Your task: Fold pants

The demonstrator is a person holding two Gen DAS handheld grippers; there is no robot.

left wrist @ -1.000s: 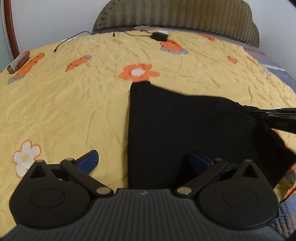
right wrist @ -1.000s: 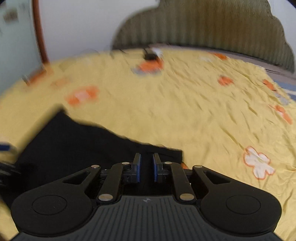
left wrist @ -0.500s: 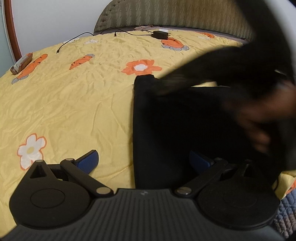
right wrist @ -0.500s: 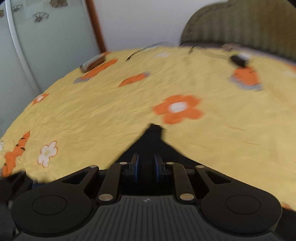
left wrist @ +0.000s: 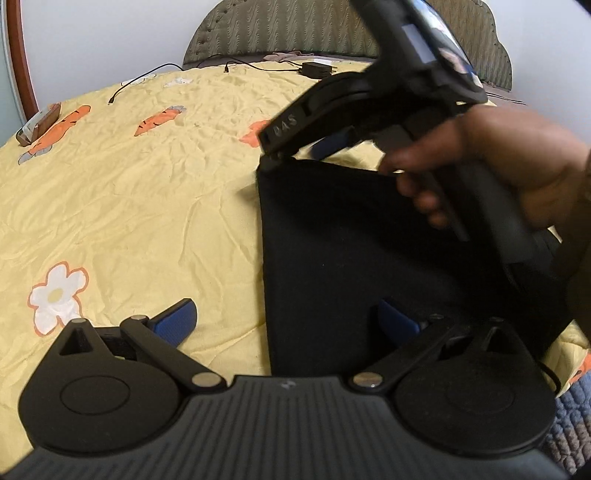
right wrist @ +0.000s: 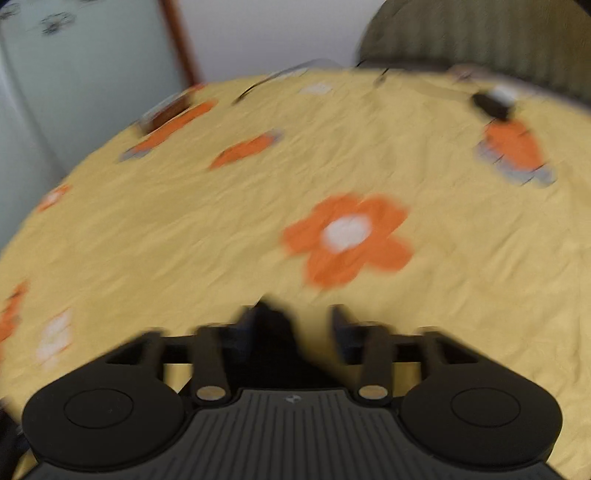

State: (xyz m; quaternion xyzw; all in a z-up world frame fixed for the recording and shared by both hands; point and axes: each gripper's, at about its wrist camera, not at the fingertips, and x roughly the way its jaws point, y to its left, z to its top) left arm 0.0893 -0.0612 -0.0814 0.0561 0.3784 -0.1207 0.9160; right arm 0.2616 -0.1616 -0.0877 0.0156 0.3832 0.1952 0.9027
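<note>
From the left wrist view, the folded black fabric pants (left wrist: 369, 251) lie flat on the yellow bedsheet printed with orange flowers and carrots (left wrist: 147, 192), their straight left edge running away from the camera toward the padded olive headboard (left wrist: 295, 29). The left tongs (left wrist: 284, 314) stand wide and hold nothing: one blue pad (left wrist: 173, 317) sits over bare sheet, the other over the black cloth, so they straddle the near left edge of the pants. The right tongs (left wrist: 295, 151), gripped by a person's hand (left wrist: 491, 162), reach down at the far left corner of the pants; a black charger with its cable (left wrist: 314, 68) lies well apart near the headboard. From the right wrist view, blurred, the right tongs (right wrist: 291, 321) are opening, with the dark corner of the pants still between the fingers but seemingly no longer pinched, just short of an orange flower print (right wrist: 347, 240). By my reading, a fold has just been laid over and the corner is being let go. The next move calls for drawing the right tongs clear without dragging the corner, then taking an edge for the next fold or smoothing.
</note>
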